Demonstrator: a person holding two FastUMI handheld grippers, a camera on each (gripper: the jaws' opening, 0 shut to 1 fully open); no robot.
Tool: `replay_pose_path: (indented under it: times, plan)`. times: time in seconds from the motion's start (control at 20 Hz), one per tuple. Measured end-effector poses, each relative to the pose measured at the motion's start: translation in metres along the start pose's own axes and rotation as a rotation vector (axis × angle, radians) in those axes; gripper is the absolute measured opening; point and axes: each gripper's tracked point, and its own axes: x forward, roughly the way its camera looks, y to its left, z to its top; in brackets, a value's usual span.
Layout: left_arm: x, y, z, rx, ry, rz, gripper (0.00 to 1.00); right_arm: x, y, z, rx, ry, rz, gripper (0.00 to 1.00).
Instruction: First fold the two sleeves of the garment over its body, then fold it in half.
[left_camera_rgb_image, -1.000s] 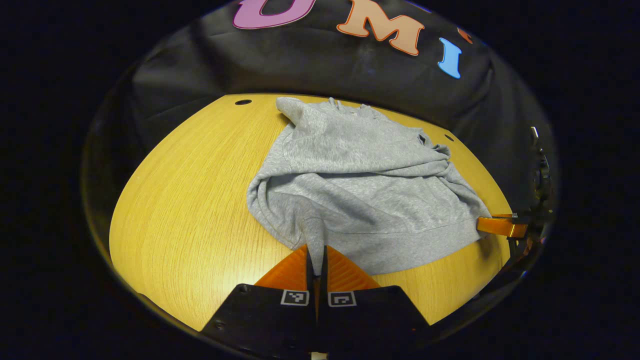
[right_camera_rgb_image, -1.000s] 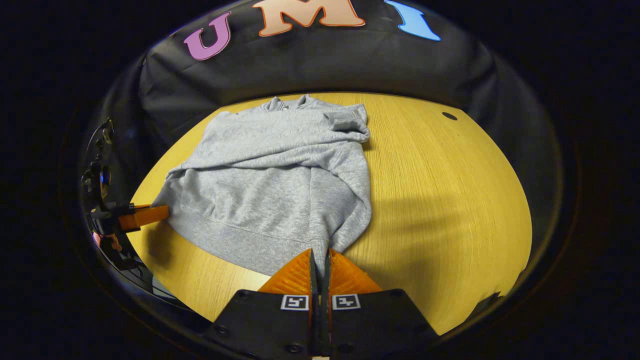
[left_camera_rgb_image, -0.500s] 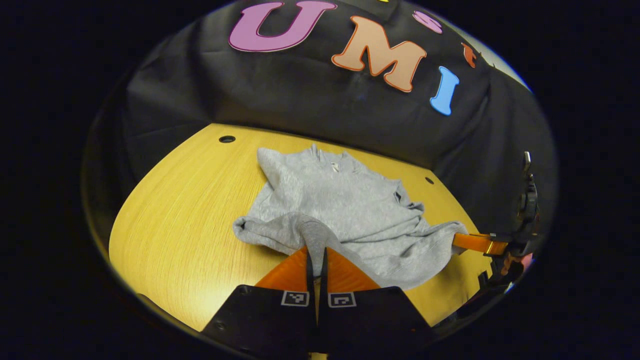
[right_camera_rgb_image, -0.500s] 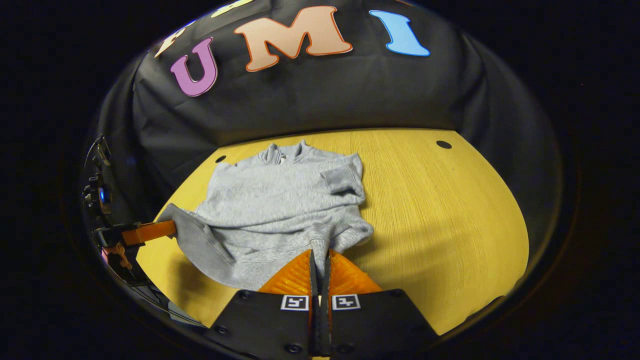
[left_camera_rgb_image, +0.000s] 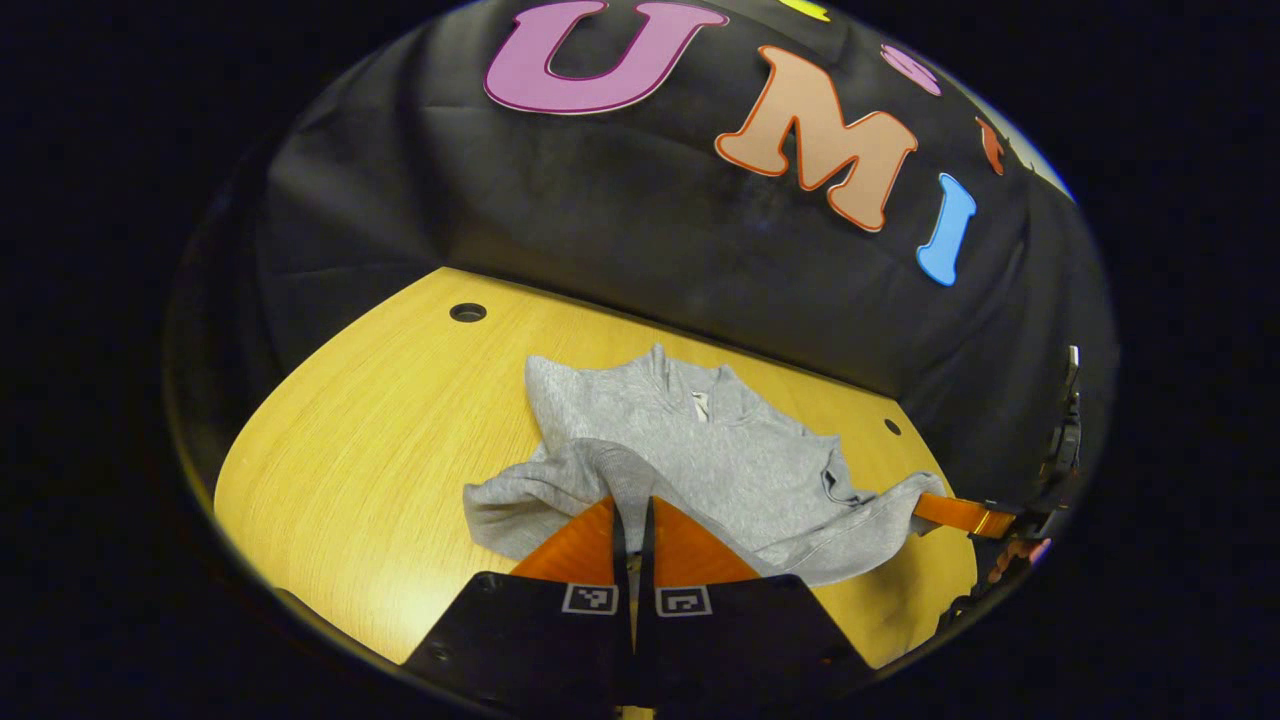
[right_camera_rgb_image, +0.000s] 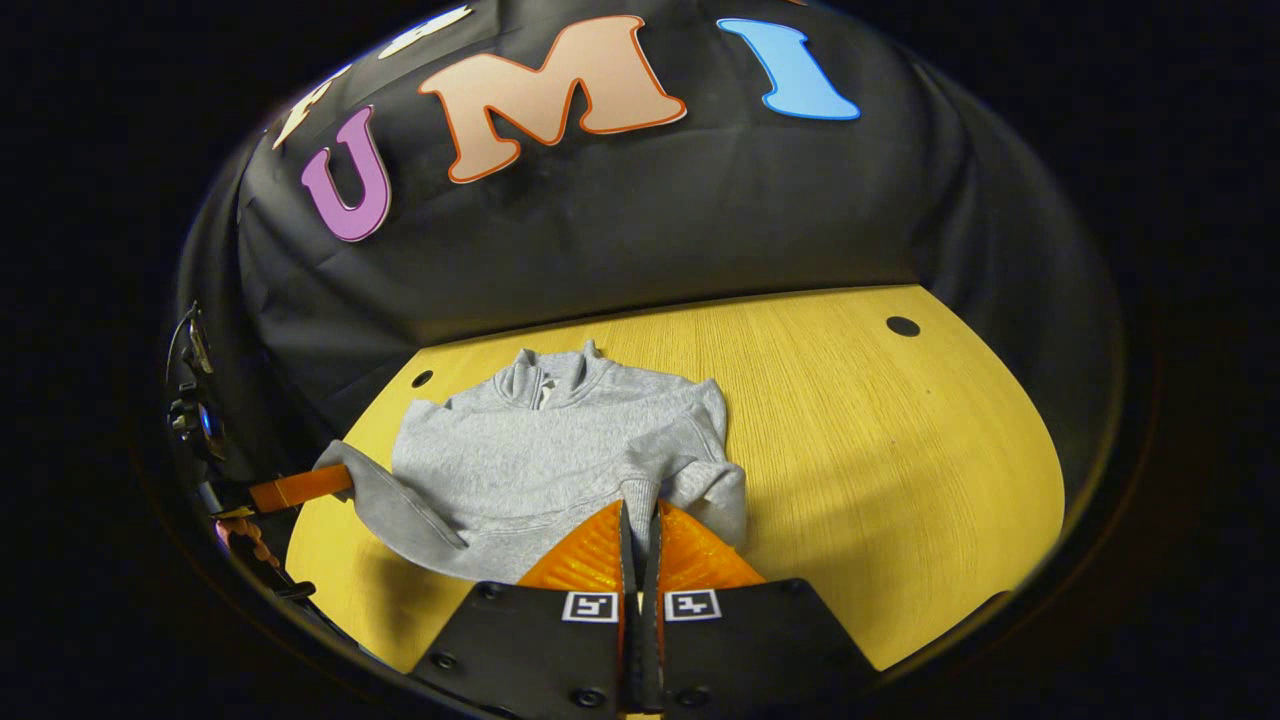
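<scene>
A grey sweatshirt (left_camera_rgb_image: 700, 450) lies on the yellow wooden table (left_camera_rgb_image: 380, 440), collar toward the far wall, both sleeves folded over its body. My left gripper (left_camera_rgb_image: 632, 505) is shut on the hem's left corner and holds it raised above the table. My right gripper (right_camera_rgb_image: 640, 510) is shut on the hem's right corner, also lifted. The sweatshirt (right_camera_rgb_image: 540, 450) hangs between them, its lower half draped up over the body. In the left gripper view the right gripper (left_camera_rgb_image: 950, 512) shows at the right edge; in the right gripper view the left gripper (right_camera_rgb_image: 300, 488) shows at the left edge.
The table (right_camera_rgb_image: 900, 460) has small round holes (left_camera_rgb_image: 467, 312) (right_camera_rgb_image: 902, 326) near its far corners. Black cloth wall stands right behind the table. Bare wood stretches left of the garment in the left gripper view and right of it in the right gripper view.
Both grippers have lifted the hem off the table and carried it toward the collar. The garment's lower half now rises off the table and folds over its upper half.
</scene>
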Motion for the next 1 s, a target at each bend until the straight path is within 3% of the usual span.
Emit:
replay_pose_path:
  times: [0.35,0.5,0.65,0.8,0.85,0.95,1.0]
  plan:
    - [0.054,0.022,-0.01,-0.035,0.051,0.111,0.0,0.06,-0.013,-0.014,0.037,0.1,-0.006,0.04]
    - [0.07,0.027,-0.021,-0.019,0.077,0.147,0.0,0.074,-0.015,-0.016,0.05,0.107,0.0,0.07]
    - [0.077,0.031,-0.029,-0.067,0.084,0.154,0.01,0.078,-0.015,-0.018,0.034,0.107,0.002,0.07]
    - [0.078,0.036,-0.03,-0.083,0.082,0.146,0.12,0.079,-0.015,-0.013,0.058,0.115,0.02,0.15]
    - [0.079,0.035,-0.029,-0.075,0.078,0.141,0.14,0.079,-0.013,-0.008,0.07,0.107,0.024,0.24]
    - [0.075,0.029,-0.022,-0.041,0.068,0.135,0.3,0.078,-0.016,0.007,0.082,0.074,0.025,0.37]
    - [0.077,0.028,-0.017,-0.013,0.056,0.144,0.43,0.078,-0.017,0.015,0.091,0.053,0.025,0.37]
